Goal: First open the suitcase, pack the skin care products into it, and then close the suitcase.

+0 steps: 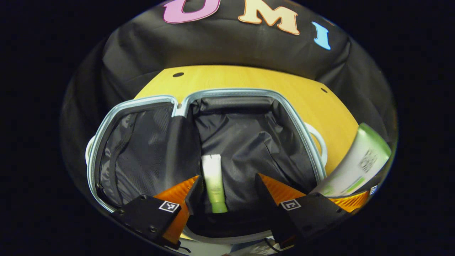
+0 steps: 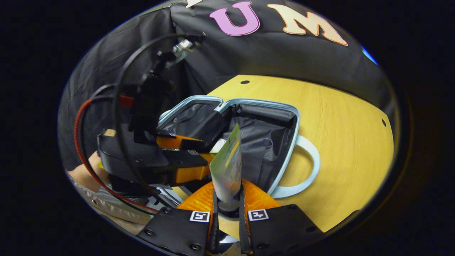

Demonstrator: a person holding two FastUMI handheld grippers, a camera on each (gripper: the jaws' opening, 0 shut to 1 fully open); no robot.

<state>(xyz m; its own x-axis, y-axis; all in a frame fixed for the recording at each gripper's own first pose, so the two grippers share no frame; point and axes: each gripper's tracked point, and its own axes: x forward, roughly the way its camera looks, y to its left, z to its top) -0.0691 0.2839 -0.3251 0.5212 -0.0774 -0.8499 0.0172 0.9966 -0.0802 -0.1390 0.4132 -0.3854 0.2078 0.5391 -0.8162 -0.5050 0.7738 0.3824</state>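
suitcase (image 1: 249,142) lies open on the worktop (image 1: 320,106) at my 12 | my left gripper (image 1: 227,193) jaws apart, small tube (image 1: 214,181) lying between them on the lining | my right gripper (image 2: 227,202) jaws clamped on larger tube (image 2: 227,167) over the case

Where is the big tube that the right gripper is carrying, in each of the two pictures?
Left gripper view: the big tube leans in at the right edge, beside the open suitcase.
Right gripper view: bottom centre, pinched in the right gripper.
Shared landmark: the suitcase's white handle.
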